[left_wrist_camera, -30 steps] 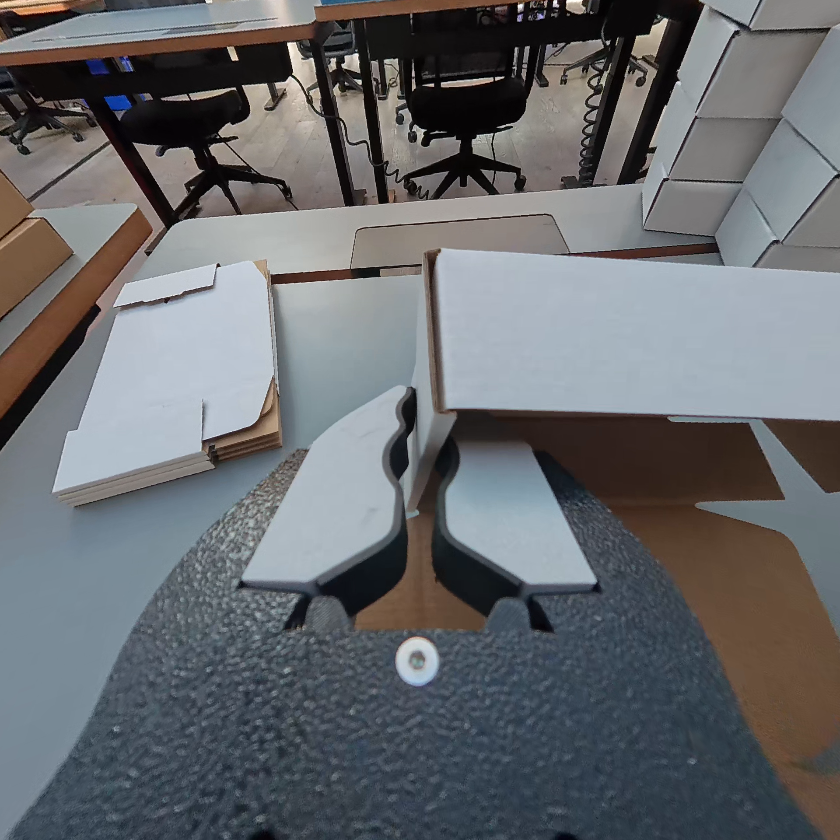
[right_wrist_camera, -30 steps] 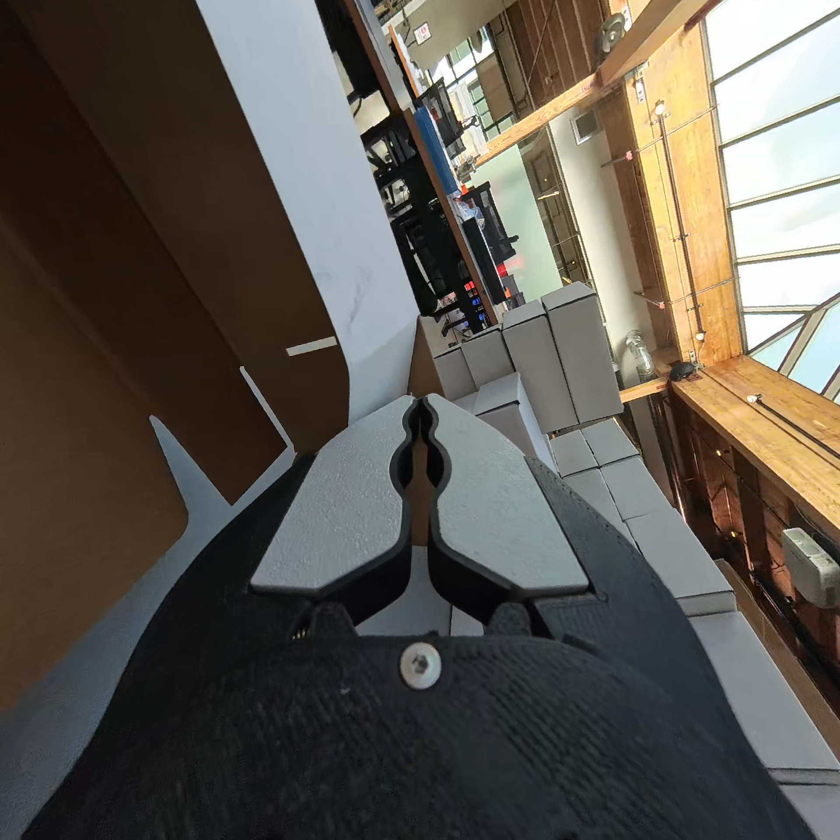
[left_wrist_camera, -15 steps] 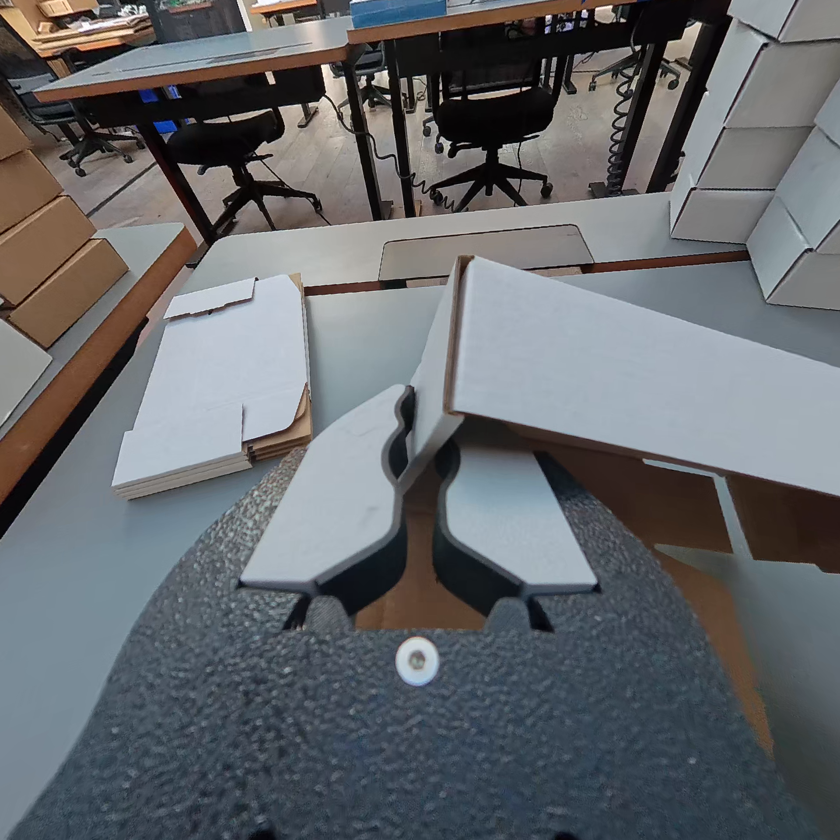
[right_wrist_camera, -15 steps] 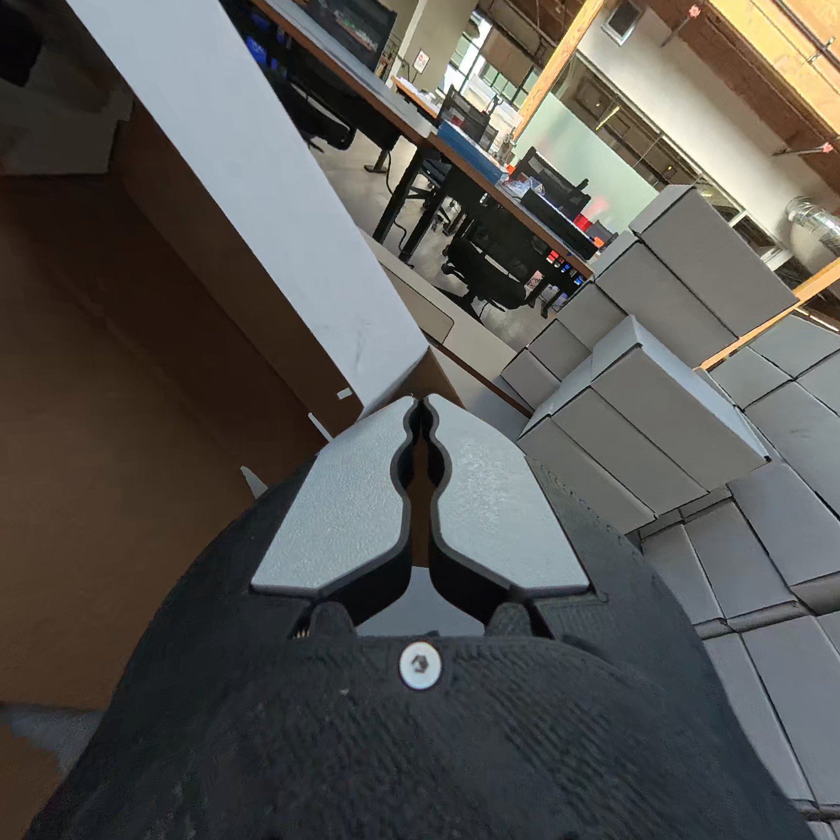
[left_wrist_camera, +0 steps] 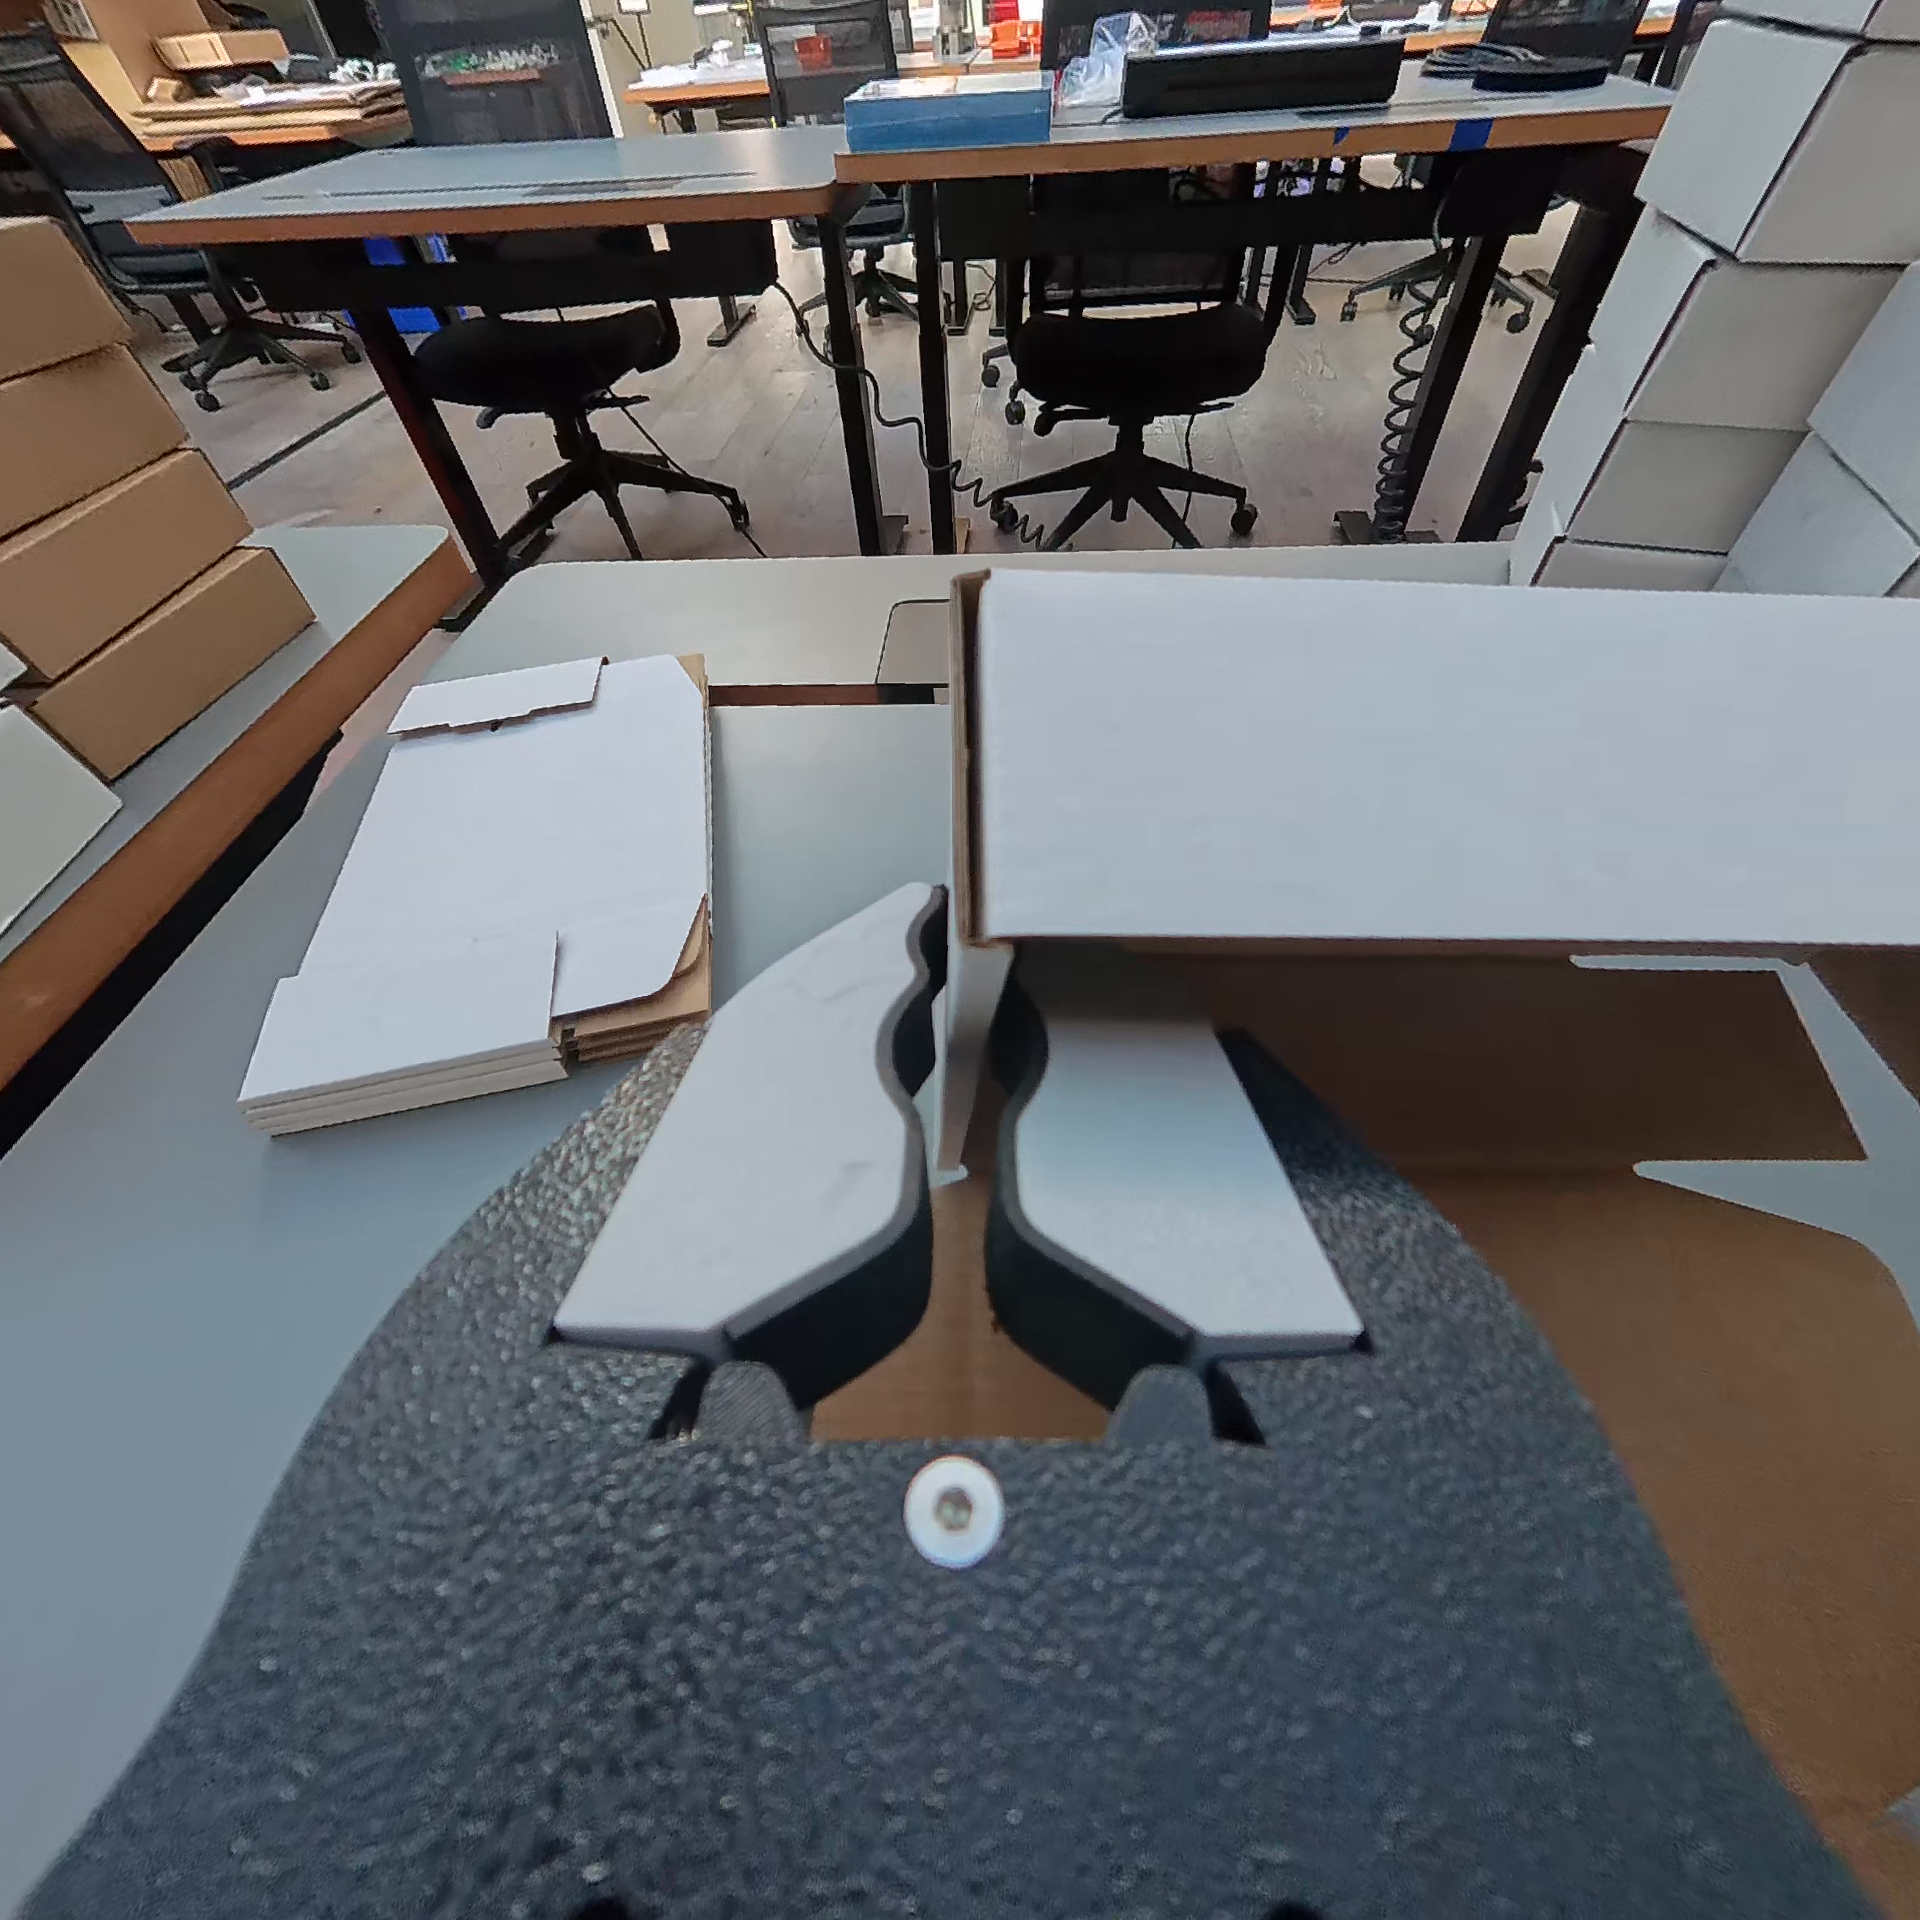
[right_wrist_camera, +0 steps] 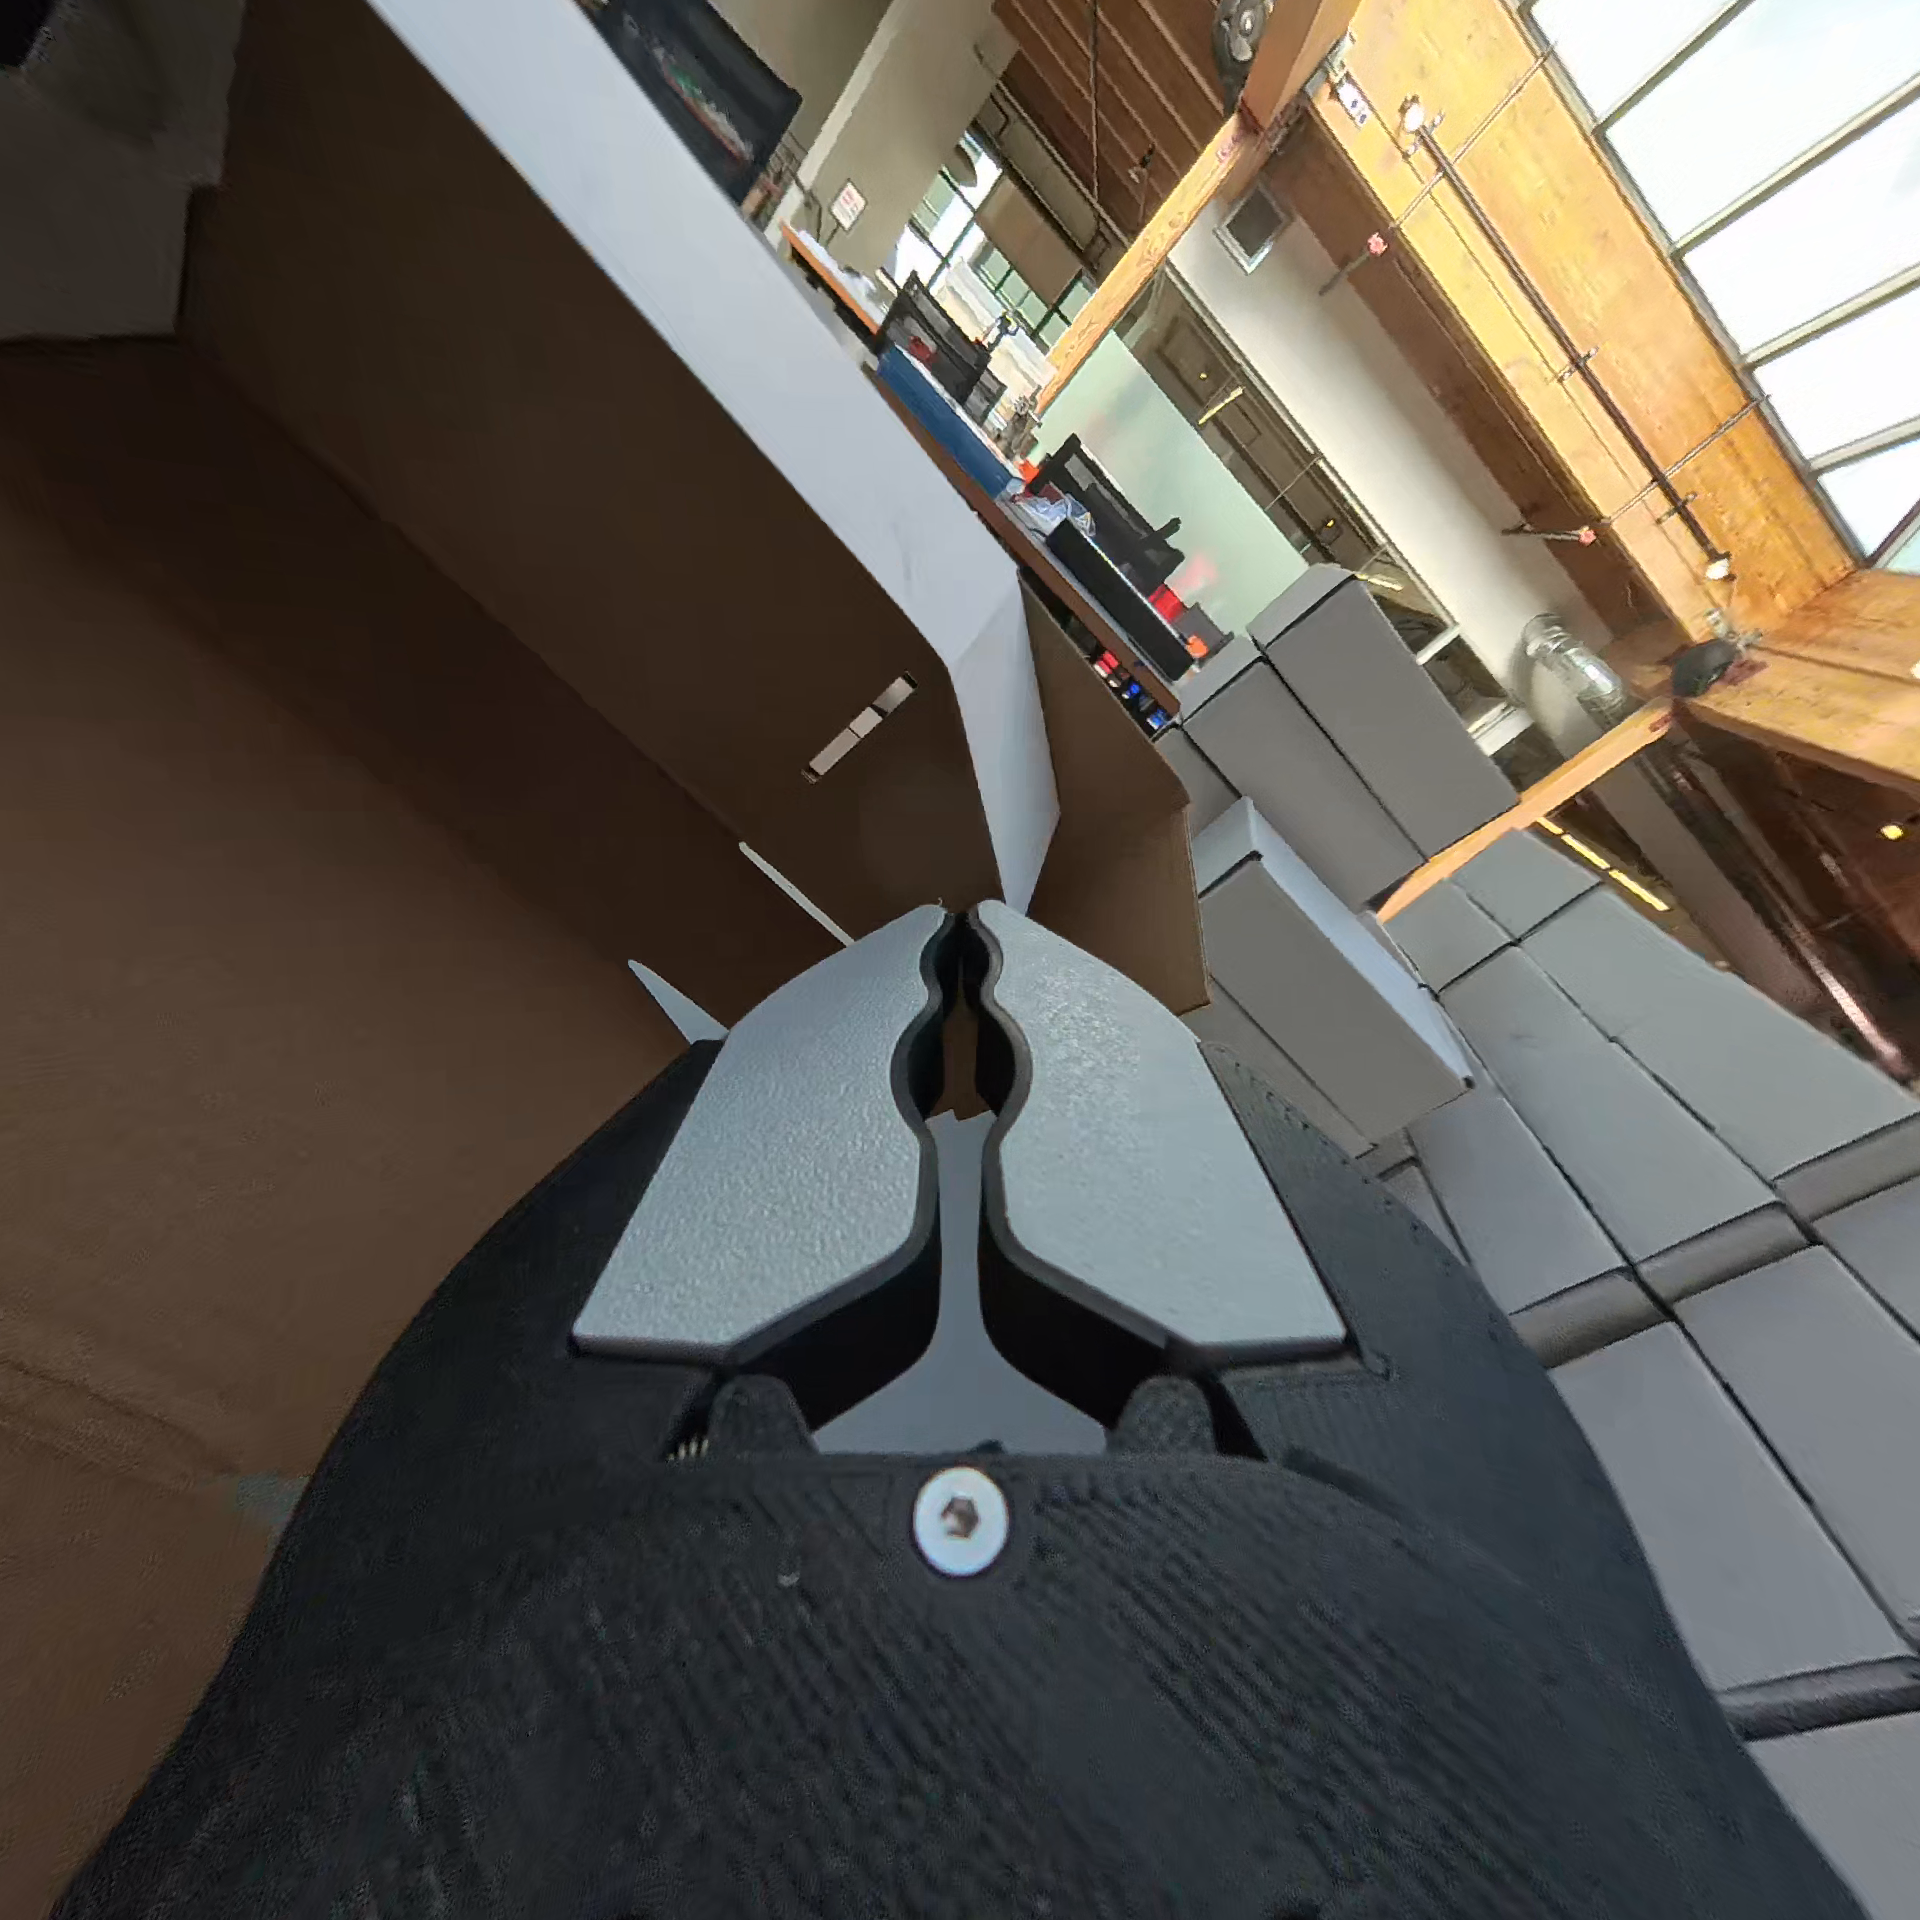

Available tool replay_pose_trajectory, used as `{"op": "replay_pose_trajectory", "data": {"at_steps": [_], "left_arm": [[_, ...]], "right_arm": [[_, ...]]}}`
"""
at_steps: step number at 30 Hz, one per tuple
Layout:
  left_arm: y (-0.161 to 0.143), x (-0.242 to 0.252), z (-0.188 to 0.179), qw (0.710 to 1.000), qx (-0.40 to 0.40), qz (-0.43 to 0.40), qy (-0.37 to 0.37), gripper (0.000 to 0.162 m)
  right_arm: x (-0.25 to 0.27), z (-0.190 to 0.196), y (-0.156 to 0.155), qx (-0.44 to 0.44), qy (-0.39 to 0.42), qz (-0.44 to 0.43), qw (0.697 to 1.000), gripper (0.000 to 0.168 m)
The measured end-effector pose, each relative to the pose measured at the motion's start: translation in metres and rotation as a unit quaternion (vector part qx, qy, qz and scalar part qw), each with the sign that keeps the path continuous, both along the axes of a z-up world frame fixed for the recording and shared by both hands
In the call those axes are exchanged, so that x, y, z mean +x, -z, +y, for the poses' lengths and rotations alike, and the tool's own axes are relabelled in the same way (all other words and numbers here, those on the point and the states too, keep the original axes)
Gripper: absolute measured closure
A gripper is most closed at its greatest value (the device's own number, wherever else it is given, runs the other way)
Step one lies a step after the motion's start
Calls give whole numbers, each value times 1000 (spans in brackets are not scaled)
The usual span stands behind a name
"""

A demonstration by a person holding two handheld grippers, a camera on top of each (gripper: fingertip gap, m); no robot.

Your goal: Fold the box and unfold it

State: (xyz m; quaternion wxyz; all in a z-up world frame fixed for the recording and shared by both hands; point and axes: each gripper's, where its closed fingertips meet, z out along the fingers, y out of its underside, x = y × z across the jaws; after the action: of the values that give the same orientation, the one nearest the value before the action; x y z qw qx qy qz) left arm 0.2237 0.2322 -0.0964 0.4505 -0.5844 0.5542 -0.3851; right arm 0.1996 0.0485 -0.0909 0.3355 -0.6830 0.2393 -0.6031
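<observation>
The box is a white cardboard blank with a brown inside, half set up on the grey table. Its long white wall stands upright and the brown floor panel lies flat below it. My left gripper is shut on the white end flap at the wall's left corner. In the right wrist view the box's brown inside fills the left half. My right gripper is shut on the brown end flap at the wall's right corner.
A stack of flat white blanks lies left of the box. Folded white boxes are piled at the right and beside the right gripper. Brown boxes stand on a side table at the far left. Desks and office chairs stand beyond the table.
Both grippers kept their hold on the end flaps. The long wall tipped down on the right half a second ago and now stands level again. The right wrist view has rolled.
</observation>
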Motion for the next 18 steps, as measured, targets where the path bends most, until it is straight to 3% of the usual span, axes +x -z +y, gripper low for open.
{"op": "replay_pose_trajectory", "data": {"at_steps": [3,14,18], "left_arm": [[1,-1,1,1000,-6,0,1,157],[12,-1,0,1000,3,13,0,157],[10,-3,0,1000,-11,10,-1,157]], "right_arm": [[1,-3,-9,109,-16,15,994,168],[-9,-13,-51,23,16,-92,995,168],[7,-4,-26,-14,11,-13,1000,168]]}}
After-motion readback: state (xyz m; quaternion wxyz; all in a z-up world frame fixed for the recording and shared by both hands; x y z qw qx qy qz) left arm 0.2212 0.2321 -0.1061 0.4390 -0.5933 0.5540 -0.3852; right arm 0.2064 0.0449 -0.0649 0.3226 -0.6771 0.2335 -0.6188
